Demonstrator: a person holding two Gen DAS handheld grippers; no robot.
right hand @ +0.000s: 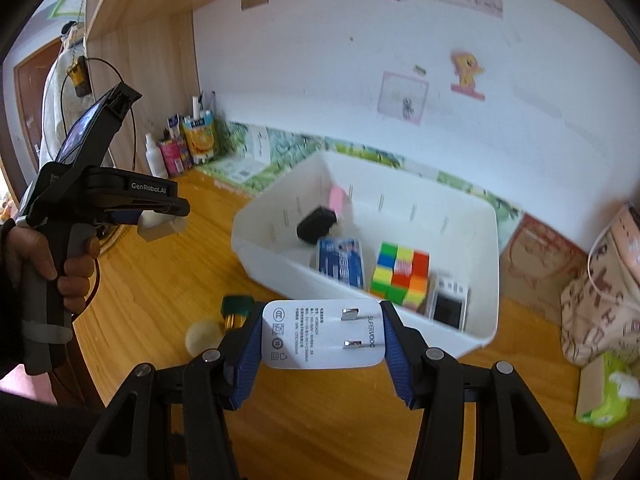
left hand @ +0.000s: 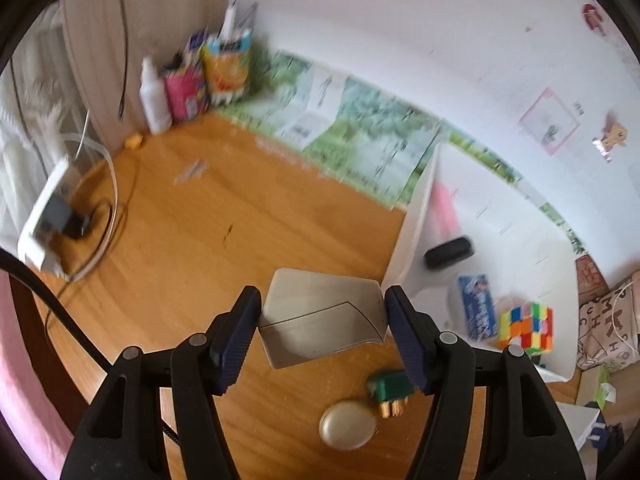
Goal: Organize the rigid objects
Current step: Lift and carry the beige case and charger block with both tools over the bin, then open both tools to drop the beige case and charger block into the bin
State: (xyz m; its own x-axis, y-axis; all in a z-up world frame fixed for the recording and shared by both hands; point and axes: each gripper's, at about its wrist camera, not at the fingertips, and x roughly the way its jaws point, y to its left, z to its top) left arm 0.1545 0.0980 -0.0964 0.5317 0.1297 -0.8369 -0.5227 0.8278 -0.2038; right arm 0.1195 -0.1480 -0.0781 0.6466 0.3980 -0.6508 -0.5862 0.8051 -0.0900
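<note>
The left gripper (left hand: pixel 322 322) clamps a flat, pale grey rounded-rectangle plastic case (left hand: pixel 320 316) above the orange wooden desk (left hand: pixel 180 240), while the right gripper (right hand: pixel 322 330) pinches a white two-prong charger block with printed markings (right hand: pixel 320 334). Below lie a green connector with brass pins (left hand: pixel 390 390) and a round cream disc (left hand: pixel 347 425). To the right stands a white plastic bin (right hand: pixel 280 264) holding a multicoloured puzzle cube (right hand: pixel 400 276), a blue packet (right hand: pixel 340 264) and a black oval object (right hand: pixel 316 224).
</note>
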